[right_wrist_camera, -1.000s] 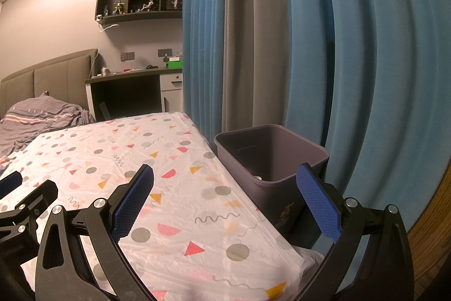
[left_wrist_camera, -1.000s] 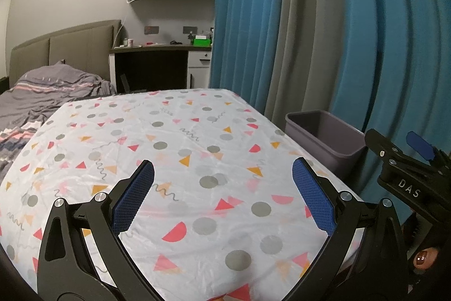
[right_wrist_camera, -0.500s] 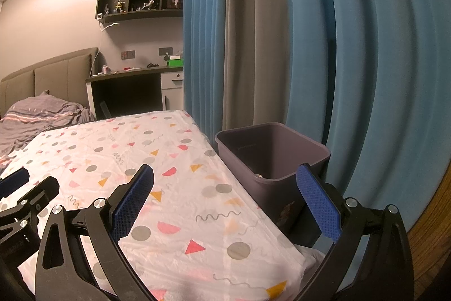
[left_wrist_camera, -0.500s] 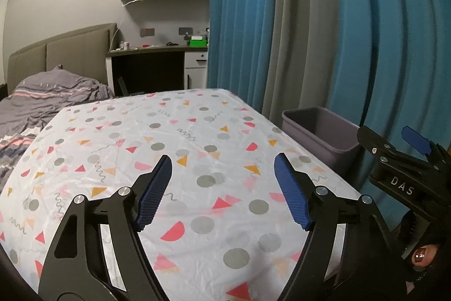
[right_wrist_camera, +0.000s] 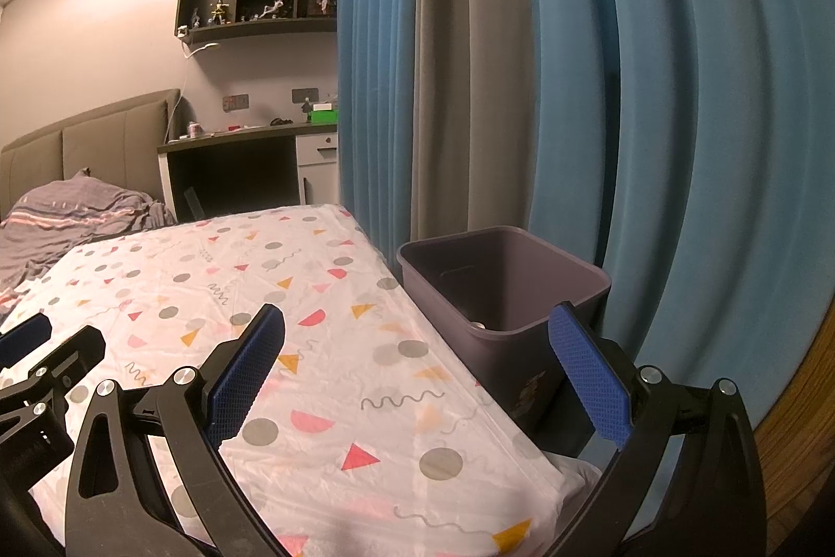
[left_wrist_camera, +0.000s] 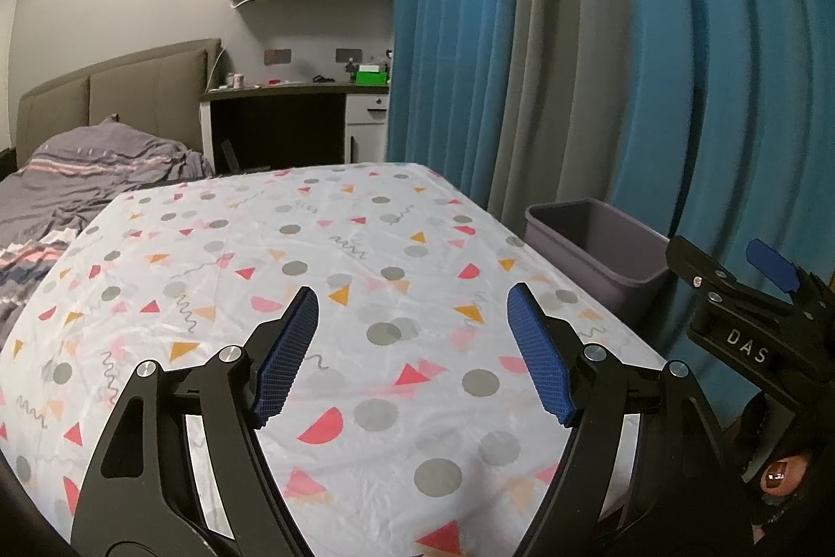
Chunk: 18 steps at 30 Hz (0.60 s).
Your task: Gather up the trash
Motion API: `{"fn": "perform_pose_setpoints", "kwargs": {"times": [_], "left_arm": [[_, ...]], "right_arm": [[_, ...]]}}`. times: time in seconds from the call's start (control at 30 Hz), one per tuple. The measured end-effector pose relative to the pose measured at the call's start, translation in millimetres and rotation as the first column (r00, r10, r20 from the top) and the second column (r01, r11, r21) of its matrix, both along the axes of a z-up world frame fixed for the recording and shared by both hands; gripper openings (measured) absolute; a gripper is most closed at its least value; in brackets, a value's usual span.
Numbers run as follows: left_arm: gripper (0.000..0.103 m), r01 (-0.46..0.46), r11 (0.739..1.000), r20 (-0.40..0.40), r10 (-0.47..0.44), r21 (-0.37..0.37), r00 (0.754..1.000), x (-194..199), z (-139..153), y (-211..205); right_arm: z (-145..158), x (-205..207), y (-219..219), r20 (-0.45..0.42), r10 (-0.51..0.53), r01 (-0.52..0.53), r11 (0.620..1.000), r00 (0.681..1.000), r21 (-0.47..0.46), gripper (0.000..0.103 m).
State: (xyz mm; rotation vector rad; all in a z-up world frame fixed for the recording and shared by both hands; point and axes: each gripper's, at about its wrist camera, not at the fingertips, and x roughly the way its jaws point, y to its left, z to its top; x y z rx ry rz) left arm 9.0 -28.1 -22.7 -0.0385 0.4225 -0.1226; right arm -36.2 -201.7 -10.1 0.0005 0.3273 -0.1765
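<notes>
— Looking for trash, I judge; the left hand-held gripper (left_wrist_camera: pixel 412 348) hangs over the desk (left_wrist_camera: pixel 365 254) with its jaws apart and nothing between the blue pads; the right hand-held gripper (right_wrist_camera: pixel 417 369) is spread wider and is just as empty.

— Where is the trash, then?

— None shows on the patterned cloth in either view; the surface is bare of anything loose; a small pale thing (right_wrist_camera: pixel 478 325) lies at the bottom of the bin (right_wrist_camera: pixel 574 275), though it is too small to name.

— And the bin itself?

— It stands just beside the right edge of the desk, against the blue curtain (right_wrist_camera: pixel 652 87), open at the top; the right hand-held gripper is the nearer to it.

— So which step is this?

— Either a pause between pieces or the close of the job; I cannot tell which; neither hand carries anything.

— What does the next move call for?

— A look beyond this cloth, toward the bed (left_wrist_camera: pixel 78 181) or the floor, which the frames hide; if a piece turns up, the nearer hand-held gripper should pinch it and carry it over the bin's rim before letting go.
</notes>
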Motion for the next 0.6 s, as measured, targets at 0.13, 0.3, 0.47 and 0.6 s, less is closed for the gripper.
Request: {"fn": "perform_pose_setpoints", "kwargs": {"times": [0.13, 0.3, 0.47, 0.6], "left_arm": [[0.078, -0.012, 1.0, 0.004, 0.012, -0.002, 1.0, -0.8, 0.5, 1.6], [0.081, -0.021, 1.0, 0.017, 0.021, 0.004, 1.0, -2.7, 3.0, 5.0], [0.084, -0.028, 1.0, 0.028, 0.028, 0.013, 0.999, -4.2, 5.5, 6.7], [0.089, -0.038, 0.999, 0.032, 0.037, 0.026, 0.999, -4.5, 6.3, 6.6]], "right_arm": [[-0.4, 0.7, -0.4, 0.001, 0.002, -0.002, 1.0, 1.0, -0.001, 0.097], [-0.3, 0.6, 2.3, 0.002, 0.002, -0.002, 1.0, 1.0, -0.002, 0.097], [1.0, 2.5, 5.4, 0.003, 0.003, -0.003, 1.0, 1.0, -0.001, 0.097], [1.5, 3.5, 6.5, 0.003, 0.003, -0.003, 1.0, 1.0, 0.001, 0.097]]}}
